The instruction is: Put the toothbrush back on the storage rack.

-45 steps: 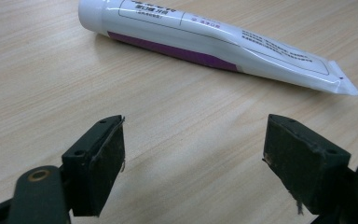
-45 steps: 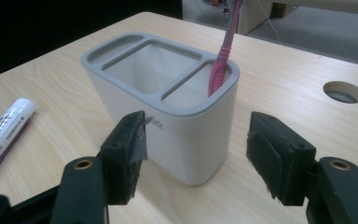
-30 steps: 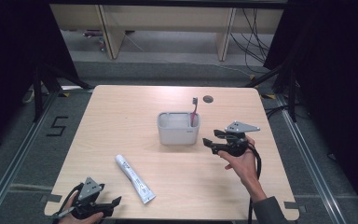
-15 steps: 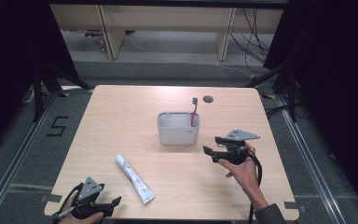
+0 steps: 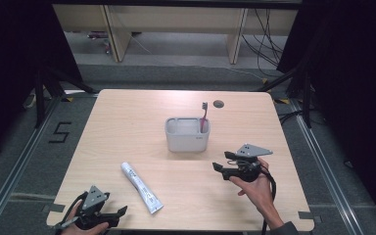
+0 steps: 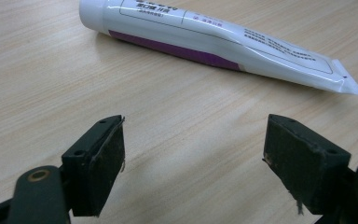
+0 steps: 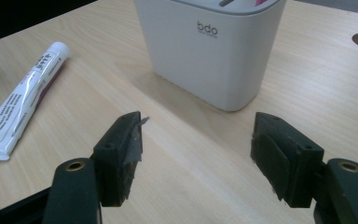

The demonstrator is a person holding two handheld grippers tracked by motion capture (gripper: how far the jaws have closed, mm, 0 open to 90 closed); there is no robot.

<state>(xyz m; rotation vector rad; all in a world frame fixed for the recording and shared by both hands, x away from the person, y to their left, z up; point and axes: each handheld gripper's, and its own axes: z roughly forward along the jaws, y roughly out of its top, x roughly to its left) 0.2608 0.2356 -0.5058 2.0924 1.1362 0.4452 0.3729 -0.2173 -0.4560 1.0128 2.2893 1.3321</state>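
High view: a person's right gripper [image 5: 223,170], jaws spread and empty, hangs at lower right of the frame, just below a white toothbrush holder [image 5: 187,134] at centre, where a red toothbrush [image 5: 204,116] stands in the right-hand slot. The left gripper [image 5: 111,214], also spread with nothing between its jaws, sits at the bottom left edge, near a white toothpaste tube [image 5: 141,187] lying aslant at lower centre. The likely step is fetching the tube; done well, that means closing across its firm body near the cap, not the flat crimped tail.

Left gripper view: the toothpaste tube runs across the top of the frame, cap at upper left, crimp at right, well clear of the wide jaws.

Right gripper view: the holder fills the upper centre; the tube lies at far left.

The pale wood-grain table [image 5: 127,122] has a round cable hole [image 5: 219,104] at its upper right. Beyond it lie grey floor, wooden furniture legs [image 5: 113,32], loose cables [image 5: 264,41] and black curtains.
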